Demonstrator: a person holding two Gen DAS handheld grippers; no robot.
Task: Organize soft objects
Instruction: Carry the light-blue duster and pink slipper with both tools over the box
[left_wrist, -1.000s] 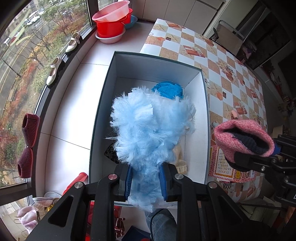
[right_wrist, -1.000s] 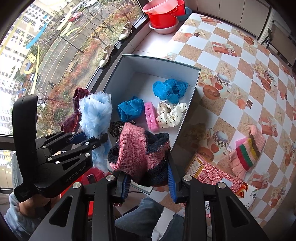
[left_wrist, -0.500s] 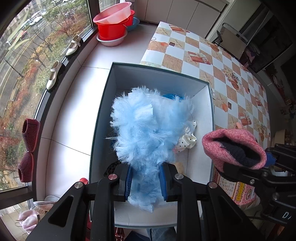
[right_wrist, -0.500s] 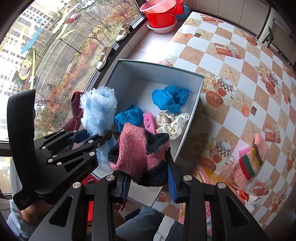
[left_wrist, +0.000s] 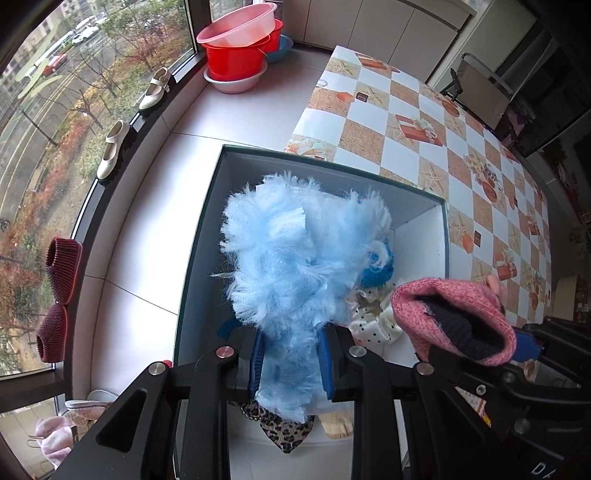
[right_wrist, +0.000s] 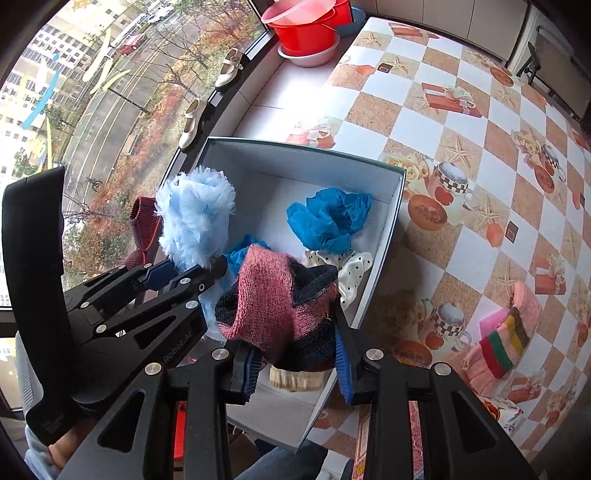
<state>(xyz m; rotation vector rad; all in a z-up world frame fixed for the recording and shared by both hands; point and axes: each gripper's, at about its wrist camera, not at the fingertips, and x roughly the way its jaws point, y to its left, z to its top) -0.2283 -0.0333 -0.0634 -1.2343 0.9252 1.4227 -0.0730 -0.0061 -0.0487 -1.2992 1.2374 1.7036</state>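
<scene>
My left gripper (left_wrist: 291, 363) is shut on a fluffy light-blue piece (left_wrist: 299, 258), held above the open white box (left_wrist: 199, 236). My right gripper (right_wrist: 295, 363) is shut on a pink and navy knit piece (right_wrist: 277, 295), also over the box (right_wrist: 391, 225). In the left wrist view the knit piece (left_wrist: 450, 317) hangs at the right; in the right wrist view the fluffy piece (right_wrist: 195, 218) and left gripper (right_wrist: 184, 275) are at the left. Inside the box lie a blue scrunchie (right_wrist: 328, 218), a white polka-dot scrunchie (right_wrist: 351, 266), a leopard-print piece (left_wrist: 284, 432) and a beige piece (right_wrist: 295, 380).
The box overhangs a table with a checkered cloth (right_wrist: 480, 147). A pink striped knit item (right_wrist: 502, 339) lies on the cloth at the right. Stacked red and pink basins (left_wrist: 240, 51), cream shoes (left_wrist: 110, 147) and dark-red slippers (left_wrist: 55, 295) sit along the window ledge.
Both grippers have moved forward and lower over the box with their pieces still held; the box looks nearer and more of its contents sit under the fingers.
</scene>
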